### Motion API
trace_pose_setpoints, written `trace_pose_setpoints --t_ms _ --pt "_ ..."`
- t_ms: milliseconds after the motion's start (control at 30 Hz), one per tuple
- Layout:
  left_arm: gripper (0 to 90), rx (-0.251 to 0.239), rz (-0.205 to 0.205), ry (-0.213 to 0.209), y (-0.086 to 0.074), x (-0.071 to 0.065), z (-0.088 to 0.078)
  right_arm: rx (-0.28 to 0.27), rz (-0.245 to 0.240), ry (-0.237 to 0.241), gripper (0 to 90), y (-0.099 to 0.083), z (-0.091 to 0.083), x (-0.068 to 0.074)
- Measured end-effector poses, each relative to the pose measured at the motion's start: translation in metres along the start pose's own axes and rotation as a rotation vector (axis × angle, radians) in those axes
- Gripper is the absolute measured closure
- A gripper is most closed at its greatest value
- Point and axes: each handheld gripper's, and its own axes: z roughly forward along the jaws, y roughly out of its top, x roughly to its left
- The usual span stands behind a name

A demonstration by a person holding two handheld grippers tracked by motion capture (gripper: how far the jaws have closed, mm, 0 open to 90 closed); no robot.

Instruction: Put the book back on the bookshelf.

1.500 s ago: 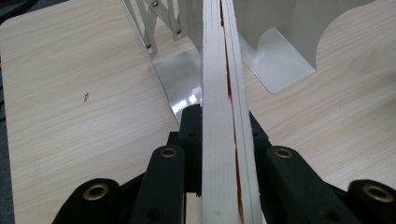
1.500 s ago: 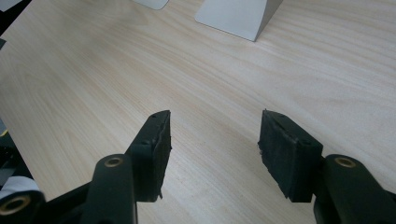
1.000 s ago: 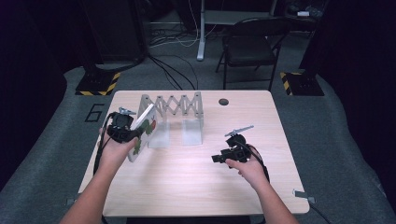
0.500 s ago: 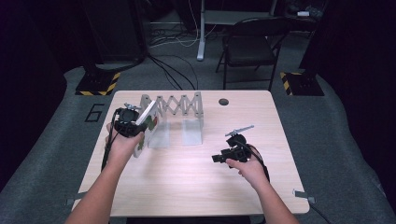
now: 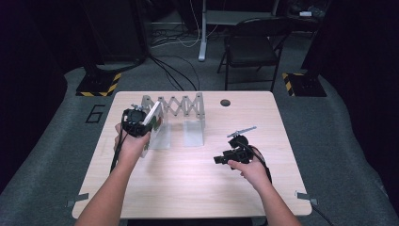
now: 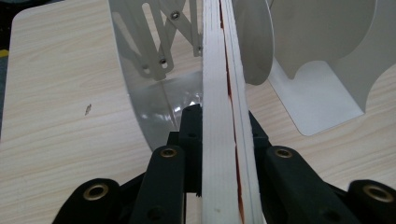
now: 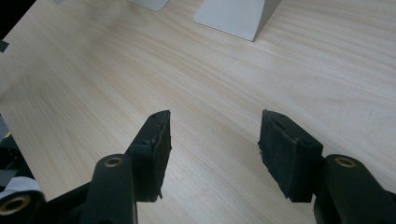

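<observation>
- Gap between the dividers is what the coming move turns on: the flat white book with a thin red line along its edge (image 5: 153, 117) sits at the left end of the silver metal accordion bookend rack (image 5: 181, 103), over that end's base plate. It lies straight ahead of the left gripper (image 5: 147, 125).
- Seen from the left gripper view, the book (image 6: 219, 93) runs edge-on away from the camera, long axis pointing into the rack. The curved left divider plate (image 6: 140, 93) is just beside it on one side. A rounded plate (image 6: 256, 42) is close on the other, and the wide white bookend (image 6: 322, 56) stands farther off.
- Whether the book's far end already touches a plate or the base cannot be told.
- Left gripper is clamped on the book, one black jaw on each flat face, near its lower end.
- Left forearm reaches in from the table's near edge, and the book leans tilted rather than fully upright in the high view. It looks as though it must be stood up and eased down between the plates.
- Left hand is plainly the nearer one to the rack.
- Right gripper (image 5: 219, 160) hovers well apart from the rack, low over the pale wood-grain table (image 5: 188, 188). It points across the table toward the person's left.
- In the right gripper view its jaws stand apart with bare tabletop between them and nothing gripped (image 7: 215, 135).
</observation>
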Motion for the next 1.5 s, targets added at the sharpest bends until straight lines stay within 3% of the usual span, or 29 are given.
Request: trace_pose_setpoints --t_ms 567,867,1167,1500 --pt "76.2 0.003 -0.034 0.029 0.003 -0.009 0.016 -0.006 -0.001 0.001 43.5 0.000 -0.002 0.000" --pt "76.2 -0.003 -0.067 0.040 -0.002 -0.006 0.029 -0.010 -0.013 -0.002 43.5 0.000 -0.001 0.000" --pt "76.2 -0.007 -0.062 0.060 -0.003 -0.016 0.040 -0.006 -0.002 0.003 43.5 0.000 0.000 0.001" --pt "75.9 -0.019 -0.094 0.065 -0.010 -0.019 0.047 -0.012 -0.012 0.001 43.5 0.000 -0.002 0.000"
